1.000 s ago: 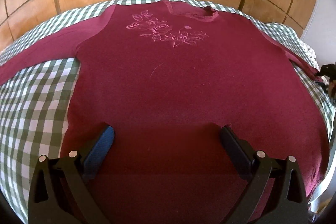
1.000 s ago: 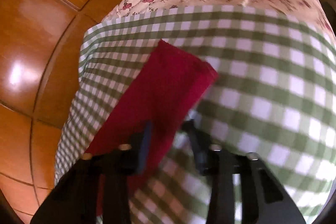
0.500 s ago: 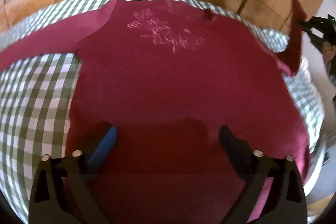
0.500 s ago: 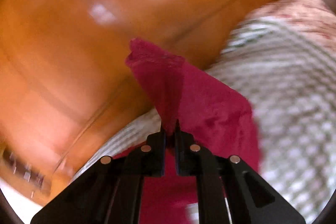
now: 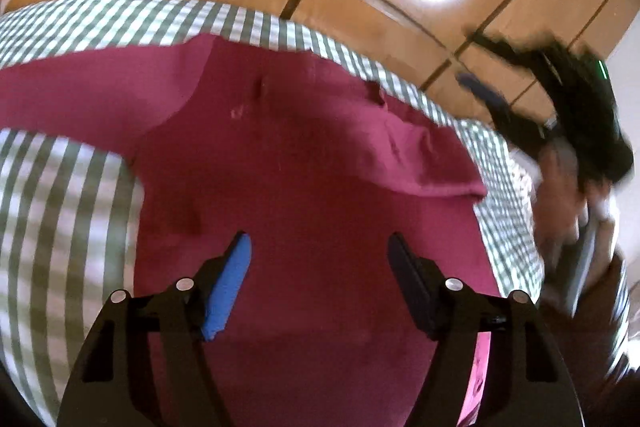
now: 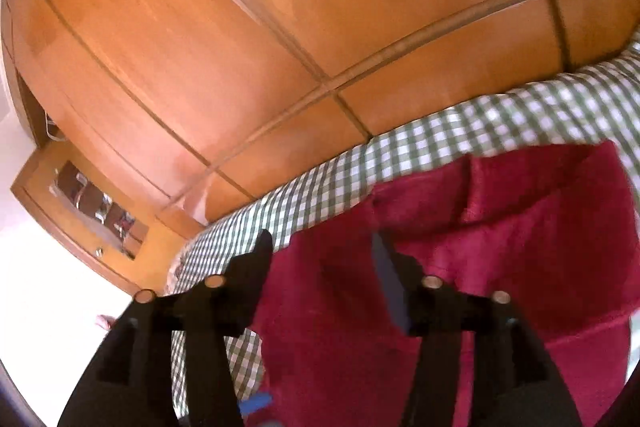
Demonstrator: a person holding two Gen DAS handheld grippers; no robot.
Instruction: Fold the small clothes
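Note:
A maroon sweater (image 5: 320, 167) lies flat on a green-checked bedspread (image 5: 60, 187). Its right sleeve (image 5: 420, 163) is folded over the chest and hides the embroidered flowers. My left gripper (image 5: 318, 241) hovers over the sweater's lower body. Its jaws are closing, with only the flat fabric below and nothing pinched between them. My right gripper (image 6: 322, 239) is above the sweater (image 6: 440, 267) near the shoulder. Its jaws are opening and hold nothing, and the folded sleeve (image 6: 540, 211) lies loose to its right. The left wrist view shows the right gripper (image 5: 480, 63) blurred at the upper right.
Glossy wooden wardrobe panels (image 6: 280, 47) stand right behind the bed's far edge. A hand (image 5: 568, 187) holds the right gripper off the bed's right side. A low wooden cabinet (image 6: 80, 203) stands on pale floor at the left of the right wrist view.
The right gripper lifted the right sleeve, swung it over the sweater's chest and let it go. The left gripper's jaws narrowed and its view tipped up towards the wardrobe.

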